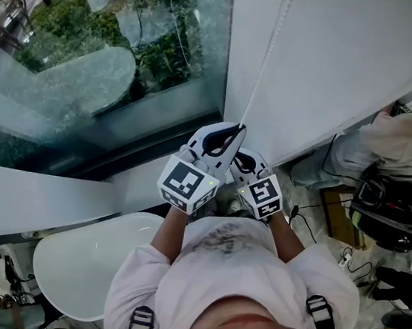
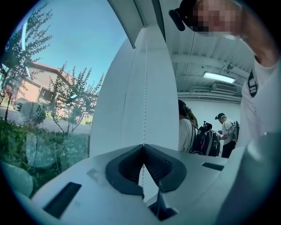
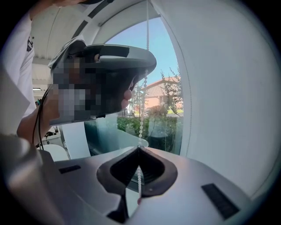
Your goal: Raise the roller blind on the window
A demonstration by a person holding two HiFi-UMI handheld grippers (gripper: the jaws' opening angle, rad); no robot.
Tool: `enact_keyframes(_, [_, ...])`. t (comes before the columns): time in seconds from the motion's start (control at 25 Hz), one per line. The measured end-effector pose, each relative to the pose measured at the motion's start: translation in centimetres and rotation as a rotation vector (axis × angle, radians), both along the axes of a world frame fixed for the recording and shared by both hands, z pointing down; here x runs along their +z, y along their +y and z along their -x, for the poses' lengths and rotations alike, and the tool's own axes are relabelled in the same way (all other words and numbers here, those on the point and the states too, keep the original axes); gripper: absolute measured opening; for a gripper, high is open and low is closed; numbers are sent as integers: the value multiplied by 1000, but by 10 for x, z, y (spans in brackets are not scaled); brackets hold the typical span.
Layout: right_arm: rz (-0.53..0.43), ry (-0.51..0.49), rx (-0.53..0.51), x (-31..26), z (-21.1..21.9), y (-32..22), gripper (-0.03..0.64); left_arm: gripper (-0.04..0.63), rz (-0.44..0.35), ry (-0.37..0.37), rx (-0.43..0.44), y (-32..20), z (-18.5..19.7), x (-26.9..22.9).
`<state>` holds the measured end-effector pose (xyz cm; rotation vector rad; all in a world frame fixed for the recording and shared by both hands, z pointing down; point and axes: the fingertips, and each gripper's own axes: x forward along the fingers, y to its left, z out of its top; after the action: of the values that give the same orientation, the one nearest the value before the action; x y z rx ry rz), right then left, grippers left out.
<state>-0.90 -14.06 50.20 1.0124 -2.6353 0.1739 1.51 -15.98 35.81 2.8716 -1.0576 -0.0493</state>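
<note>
A white bead chain (image 1: 265, 63) hangs down in front of the white roller blind (image 1: 338, 57), beside the window glass (image 1: 93, 49). My left gripper (image 1: 238, 130) is shut on the chain, the higher of the two. Just below it my right gripper (image 1: 245, 160) is shut on the same chain, partly hidden by the left one. In the left gripper view the chain (image 2: 144, 88) runs up from the closed left gripper (image 2: 143, 146) along the blind (image 2: 127, 96). In the right gripper view the chain (image 3: 141, 125) rises from the closed right gripper (image 3: 138, 148) past the left gripper's body (image 3: 114, 66).
A white round table (image 1: 90, 257) stands close below on the left. At the right are a person in white (image 1: 406, 144), a black backpack (image 1: 394, 213), a box and cables on the floor. Other people (image 2: 226, 132) stand further back in the room.
</note>
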Motion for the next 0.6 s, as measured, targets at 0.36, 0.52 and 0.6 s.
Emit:
enact_keyframes(0.36, [61, 43, 12, 37, -1, 0, 61, 8, 58, 1, -2, 2, 1, 37])
enact_keyframes(0.52, [82, 59, 18, 48, -2, 1, 61, 8, 80, 2, -5, 4, 1, 49])
enact_keyframes(0.6, [92, 64, 19, 54, -2, 2, 61, 8, 90, -1, -7, 4, 2, 54])
